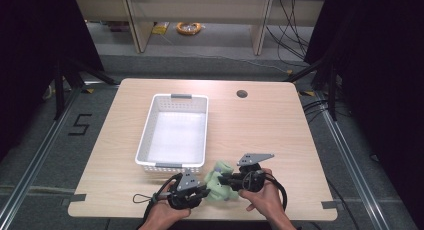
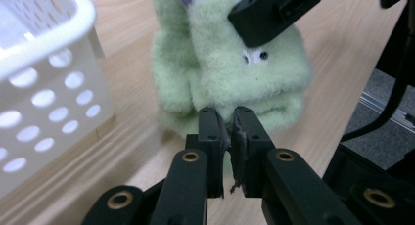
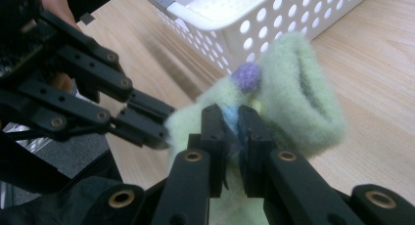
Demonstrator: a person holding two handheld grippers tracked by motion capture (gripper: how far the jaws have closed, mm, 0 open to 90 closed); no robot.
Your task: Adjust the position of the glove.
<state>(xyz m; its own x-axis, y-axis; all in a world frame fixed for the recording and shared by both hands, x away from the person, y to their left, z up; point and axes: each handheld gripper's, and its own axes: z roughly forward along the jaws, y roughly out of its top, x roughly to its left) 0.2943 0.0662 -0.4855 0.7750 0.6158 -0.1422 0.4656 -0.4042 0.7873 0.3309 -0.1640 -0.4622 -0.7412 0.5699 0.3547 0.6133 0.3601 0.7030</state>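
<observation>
- Green plush toy point(image 1: 219, 182) lies on the wooden table point(image 1: 270, 135), near edge, just in front of the white perforated basket point(image 1: 145, 135).
- Left gripper point(image 2: 226, 118): jaws clamped on the toy's lower edge.
- Right gripper point(image 3: 229, 118): jaws clamped on its top.

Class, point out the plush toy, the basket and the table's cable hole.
plush toy point(image 2: 235, 83), left gripper view, on its green face.
basket point(image 1: 143, 135), high view, on its left rim.
cable hole point(image 1: 242, 94), high view, on its dark centre.

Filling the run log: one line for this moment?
left claw: shut on plush | right claw: shut on plush | plush: on table, beside basket | basket: empty
</observation>
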